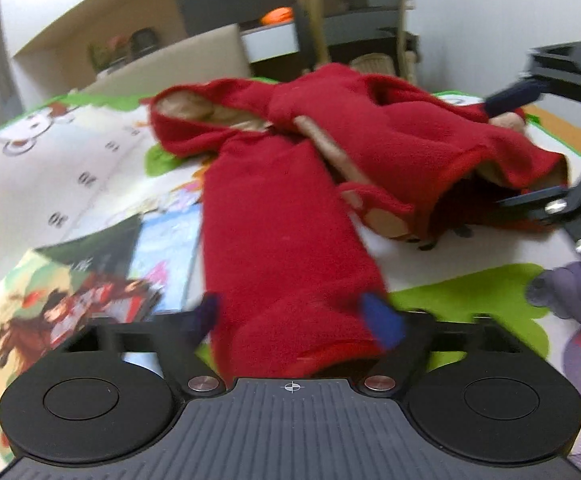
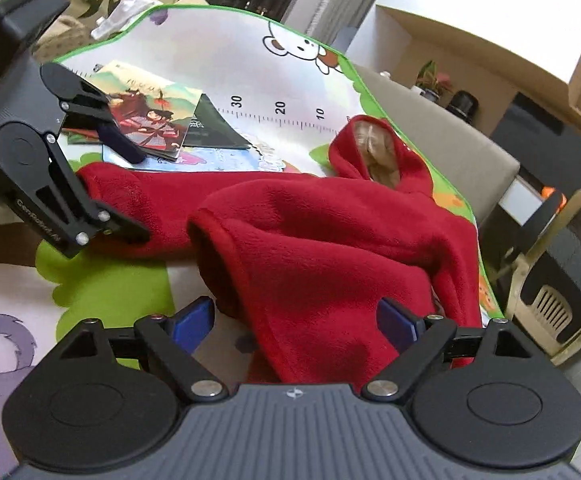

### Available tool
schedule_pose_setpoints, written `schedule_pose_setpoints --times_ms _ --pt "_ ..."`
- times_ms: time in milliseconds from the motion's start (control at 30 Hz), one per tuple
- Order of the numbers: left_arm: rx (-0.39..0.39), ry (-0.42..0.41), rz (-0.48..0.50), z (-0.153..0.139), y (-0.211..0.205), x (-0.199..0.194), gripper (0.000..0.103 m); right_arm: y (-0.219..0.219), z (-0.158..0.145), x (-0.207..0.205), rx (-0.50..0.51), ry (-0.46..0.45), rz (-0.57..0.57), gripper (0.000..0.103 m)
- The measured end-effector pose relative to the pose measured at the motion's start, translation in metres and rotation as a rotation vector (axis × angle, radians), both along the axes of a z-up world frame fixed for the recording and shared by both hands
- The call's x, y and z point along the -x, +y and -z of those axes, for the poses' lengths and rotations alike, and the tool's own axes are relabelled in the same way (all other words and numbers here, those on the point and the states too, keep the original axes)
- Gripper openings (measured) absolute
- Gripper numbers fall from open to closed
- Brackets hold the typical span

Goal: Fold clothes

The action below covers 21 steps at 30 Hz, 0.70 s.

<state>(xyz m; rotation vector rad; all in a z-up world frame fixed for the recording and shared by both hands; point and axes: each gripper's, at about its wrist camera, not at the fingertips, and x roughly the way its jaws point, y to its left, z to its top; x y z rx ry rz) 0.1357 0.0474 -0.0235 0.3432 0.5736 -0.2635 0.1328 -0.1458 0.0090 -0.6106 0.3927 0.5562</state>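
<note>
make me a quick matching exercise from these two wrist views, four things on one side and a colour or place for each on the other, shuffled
Things:
1. fleece garment
2. storybook
3. finger pads of the left hand-held gripper
4. play mat

Colour or place:
A. white with a green border, cartoon animals and a printed ruler
B. red, with a tan lining showing in the hood
C. blue, one on each side of a sleeve end
D. lying on the mat beyond the red sleeve, illustrated cover facing up

Pairs: 1-B, 2-D, 3-C, 4-A
</note>
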Motion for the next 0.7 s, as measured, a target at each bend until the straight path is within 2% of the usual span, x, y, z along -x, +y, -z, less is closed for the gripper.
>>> schedule_pose_setpoints --times_ms 100,167,200,233,267,300,367,433,500,533,600,633,667,700 --pt "-0.069 -0.042 0.034 0.004 -0.009 -0.001 0.057 0.013 0.002 -0.005 0.001 -0.026 0.006 0.088" --pt "-0.122 -0.071 0.046 0.007 -0.008 -0.003 0.051 0.023 -0.001 -0.011 -0.001 -0.044 0.01 0.072" --pt "-0.138 -0.078 0.04 0.007 -0.005 -0.004 0.049 0.028 -0.004 -0.013 0.003 -0.057 0.012 0.051" --pt "-0.161 -0.089 0.026 0.007 0.002 -0.007 0.045 0.031 -0.008 -0.015 0.011 -0.075 0.018 0.036" --pt "-0.185 -0.1 0.011 0.006 0.009 -0.01 0.042 0.033 -0.015 -0.017 0.006 -0.095 0.022 0.031" --pt "-0.215 -0.117 -0.011 0.004 0.017 -0.013 0.04 0.032 -0.025 -0.02 -0.012 -0.115 0.027 0.021" --pt "-0.285 -0.139 -0.075 0.002 0.038 -0.024 0.034 0.03 -0.051 -0.028 -0.07 -0.155 0.049 0.017" --pt "-0.342 -0.145 -0.166 0.001 0.067 -0.043 0.034 0.027 -0.083 -0.037 -0.149 -0.192 0.079 0.013" --pt "-0.368 -0.134 -0.301 -0.003 0.106 -0.07 0.034 0.018 -0.123 -0.049 -0.277 -0.203 0.115 0.011" --pt "-0.363 -0.123 -0.365 -0.006 0.125 -0.081 0.034 0.012 -0.143 -0.055 -0.343 -0.199 0.132 0.011" --pt "-0.234 -0.089 -0.478 -0.024 0.16 -0.089 0.036 0.0 -0.172 -0.063 -0.428 -0.195 0.158 0.011" --pt "-0.131 -0.087 -0.497 -0.038 0.17 -0.082 0.043 -0.005 -0.175 -0.064 -0.416 -0.209 0.169 0.01" --pt "-0.061 -0.093 -0.482 -0.05 0.169 -0.073 0.06 -0.011 -0.179 -0.064 -0.404 -0.224 0.18 0.01" --pt "0.009 -0.1 -0.465 -0.061 0.167 -0.063 0.068 -0.016 -0.182 -0.064 -0.393 -0.239 0.191 0.01"
